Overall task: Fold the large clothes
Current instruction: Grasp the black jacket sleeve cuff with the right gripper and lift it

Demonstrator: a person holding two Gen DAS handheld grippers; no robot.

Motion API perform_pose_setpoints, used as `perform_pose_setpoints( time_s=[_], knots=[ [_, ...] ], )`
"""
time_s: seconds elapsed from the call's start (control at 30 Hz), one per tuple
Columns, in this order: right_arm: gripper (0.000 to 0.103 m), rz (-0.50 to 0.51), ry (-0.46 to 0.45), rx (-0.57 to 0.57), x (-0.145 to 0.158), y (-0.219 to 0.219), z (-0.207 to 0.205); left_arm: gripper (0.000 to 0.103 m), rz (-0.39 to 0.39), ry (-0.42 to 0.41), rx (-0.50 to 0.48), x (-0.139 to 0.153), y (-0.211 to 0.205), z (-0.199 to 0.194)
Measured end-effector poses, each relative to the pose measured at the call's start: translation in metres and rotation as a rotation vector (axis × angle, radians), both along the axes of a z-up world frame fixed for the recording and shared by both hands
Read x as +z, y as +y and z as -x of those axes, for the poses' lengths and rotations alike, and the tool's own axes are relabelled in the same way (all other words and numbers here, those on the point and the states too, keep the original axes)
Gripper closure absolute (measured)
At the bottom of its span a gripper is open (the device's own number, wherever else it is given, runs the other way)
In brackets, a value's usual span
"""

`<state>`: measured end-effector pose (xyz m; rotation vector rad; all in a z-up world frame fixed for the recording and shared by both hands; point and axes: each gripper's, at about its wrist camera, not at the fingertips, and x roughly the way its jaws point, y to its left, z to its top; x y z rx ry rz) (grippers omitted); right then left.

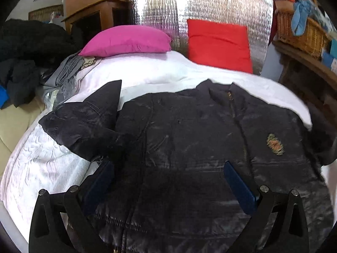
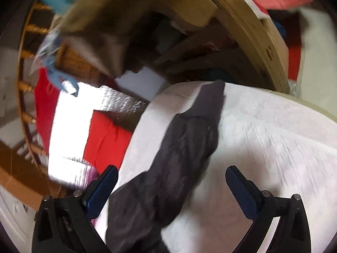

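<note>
Dark padded jacket (image 1: 189, 139) lies front-up on the white bedcover (image 1: 48, 168) — left gripper (image 1: 168, 181) and right gripper (image 2: 171, 186) both spread wide, holding nothing.

The jacket (image 1: 189, 139) lies front-up on the bed (image 1: 52, 168), collar toward two pillows (image 1: 128, 41) at the head. Its sleeve (image 1: 88, 124) on the left is folded back beside the body.
</note>
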<state>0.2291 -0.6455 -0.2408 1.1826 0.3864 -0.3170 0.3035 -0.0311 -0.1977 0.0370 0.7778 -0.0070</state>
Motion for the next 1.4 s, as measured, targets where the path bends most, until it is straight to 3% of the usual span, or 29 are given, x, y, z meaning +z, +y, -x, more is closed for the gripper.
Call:
perform_pose_setpoints(
  time_s=[0.23, 0.3, 0.37, 0.4, 0.47, 0.6, 0.73, 0.97, 1.13, 1.4],
  knots=[
    [0.017, 0.094, 0.13, -0.042, -0.015, -0.03, -0.052, 0.0, -0.055, -0.005, -0.006, -0.007, -0.004, -0.009],
    [0.042, 0.093, 0.187, -0.022, -0.029, -0.035, -0.069, 0.0, -0.069, -0.001, -0.003, -0.01, -0.005, -0.01],
    [0.052, 0.155, 0.225, -0.036, -0.033, -0.031, -0.074, 0.0, -0.078, 0.008, -0.003, -0.012, -0.007, -0.013],
    [0.064, 0.177, 0.239, -0.033, -0.032, -0.029, -0.074, 0.0, -0.077, 0.008, -0.003, -0.013, -0.007, -0.014],
    [0.075, 0.176, 0.225, -0.027, -0.027, -0.023, -0.071, 0.0, -0.075, 0.004, -0.003, -0.012, -0.008, -0.014],
    [0.076, 0.253, 0.149, 0.003, 0.01, 0.004, -0.065, 0.0, -0.063, -0.015, 0.007, -0.006, -0.004, -0.013],
    [0.076, 0.328, -0.006, 0.098, 0.062, 0.052, -0.06, 0.0, -0.027, -0.035, 0.032, 0.004, 0.006, -0.011],
    [0.076, 0.339, -0.241, 0.299, 0.113, 0.159, -0.046, 0.0, 0.025, -0.053, 0.082, 0.016, 0.029, -0.009],
    [0.076, 0.29, -0.319, 0.472, 0.113, 0.236, -0.057, 0.0, 0.01, -0.079, 0.114, 0.02, 0.042, -0.006],
    [0.073, 0.171, -0.2, 0.762, 0.058, 0.344, -0.106, 0.0, 0.034, -0.07, 0.164, 0.025, 0.072, -0.005]
  ],
)
